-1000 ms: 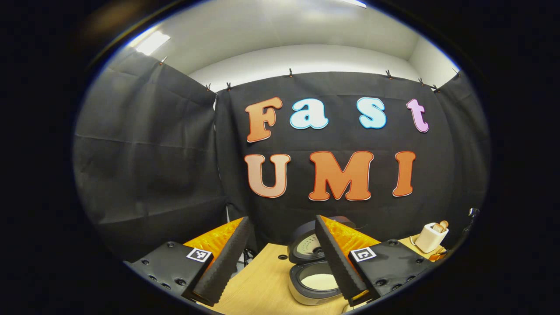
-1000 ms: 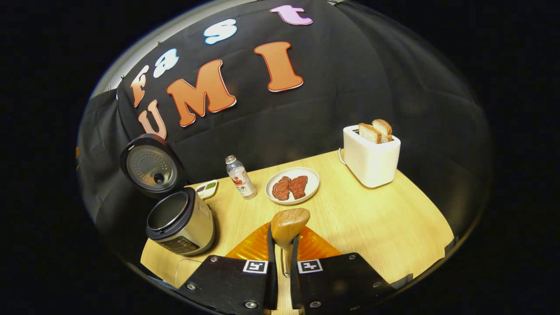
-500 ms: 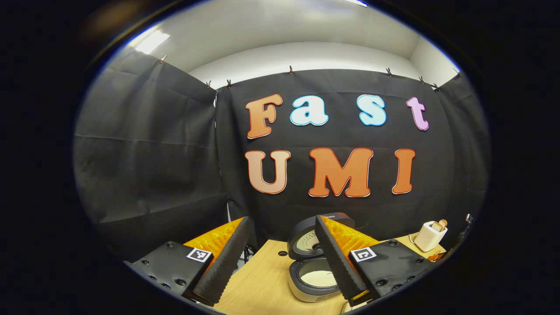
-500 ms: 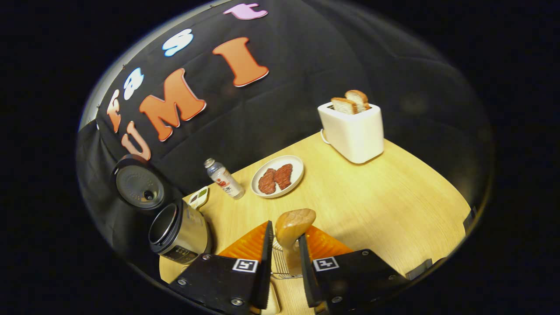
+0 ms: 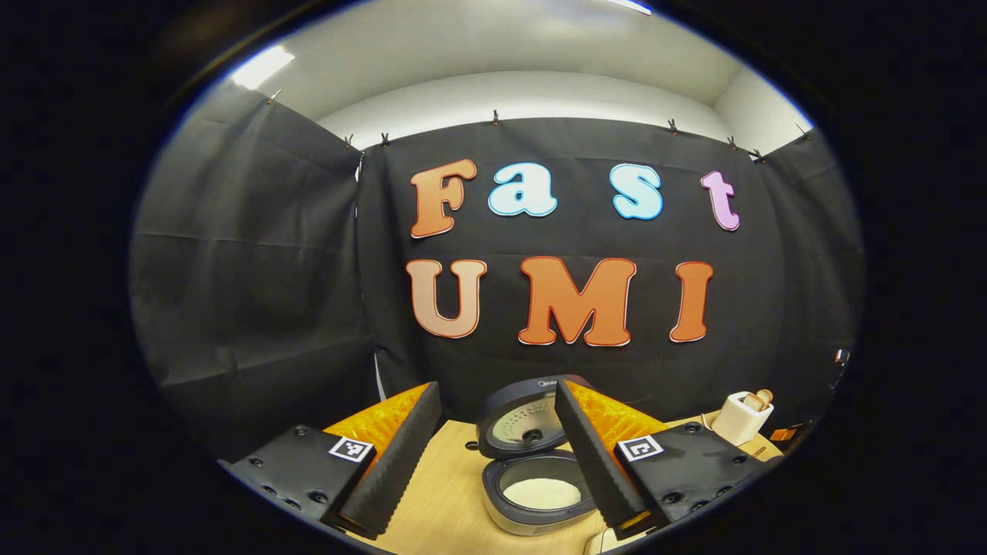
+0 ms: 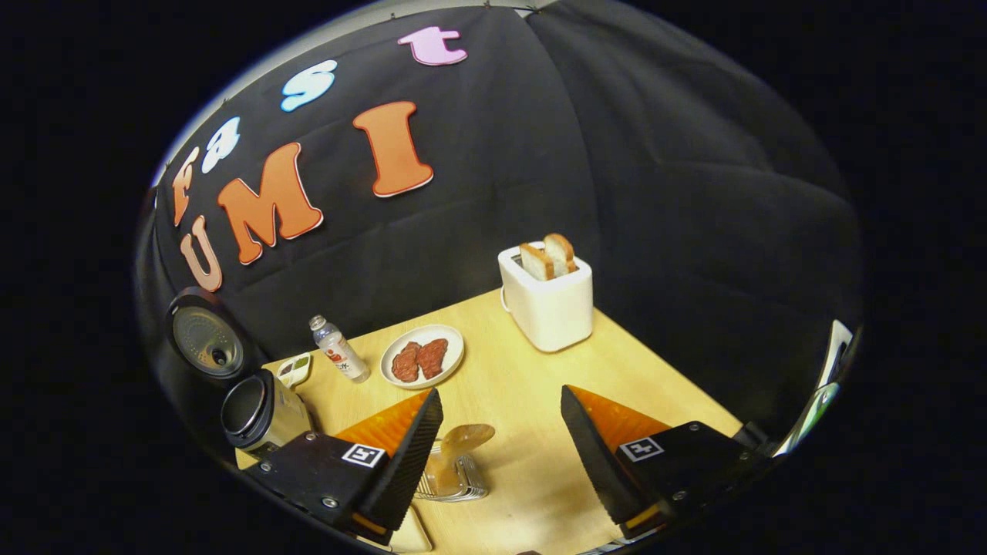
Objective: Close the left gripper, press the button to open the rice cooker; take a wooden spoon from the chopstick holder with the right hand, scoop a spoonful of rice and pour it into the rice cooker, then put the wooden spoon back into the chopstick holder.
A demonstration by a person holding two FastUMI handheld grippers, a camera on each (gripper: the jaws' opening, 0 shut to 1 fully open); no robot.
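In the right gripper view, the wooden spoon (image 6: 466, 439) stands in the wire chopstick holder (image 6: 453, 482) on the table. My right gripper (image 6: 500, 397) hangs above it, open, and neither finger touches the spoon. The rice cooker (image 6: 261, 412) stands at the left with its lid (image 6: 205, 344) raised. In the left gripper view, the same rice cooker (image 5: 532, 501) is open with white rice in its pot and its lid (image 5: 515, 422) tilted back. My left gripper (image 5: 495, 388) is open in front of it and holds nothing.
On the wooden table (image 6: 663, 385) stand a white toaster (image 6: 549, 302) with two bread slices, a plate of meat (image 6: 422, 356), a small bottle (image 6: 338, 359) and a little sauce dish (image 6: 295, 368). Black cloth walls close off the back and sides.
My right gripper has opened and let go of the wooden spoon, which now rests in the chopstick holder, and it has drawn back. The left gripper stayed open and shifted slightly.
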